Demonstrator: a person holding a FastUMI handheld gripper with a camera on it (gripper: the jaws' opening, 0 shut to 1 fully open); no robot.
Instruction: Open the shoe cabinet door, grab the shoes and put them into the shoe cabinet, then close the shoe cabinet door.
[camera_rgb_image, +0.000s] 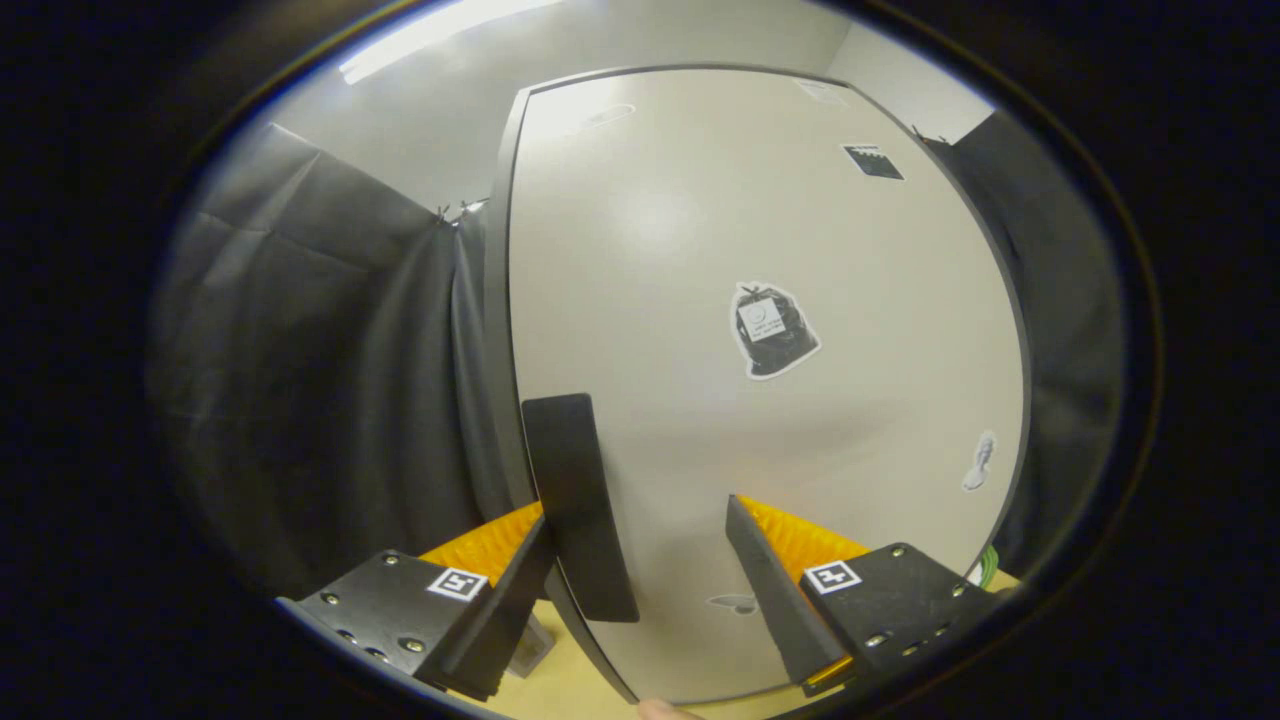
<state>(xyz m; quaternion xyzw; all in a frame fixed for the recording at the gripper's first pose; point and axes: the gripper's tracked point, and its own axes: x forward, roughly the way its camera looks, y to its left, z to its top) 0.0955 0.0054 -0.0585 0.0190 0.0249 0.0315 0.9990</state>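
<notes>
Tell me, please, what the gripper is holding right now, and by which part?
Nothing is held: the gripper is open, its fingers straddling the cabinet door's dark handle without closing on it.

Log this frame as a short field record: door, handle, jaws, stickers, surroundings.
door: pale beige cabinet door with dark edge; open or shut cannot be told
handle: flat black rectangular handle near the door's left edge
gripper: gripper jaws open, straddling the handle, left one beside it
stickers: black bag-shaped sticker mid-door; small black sticker higher up
surroundings: dark grey curtain
</notes>
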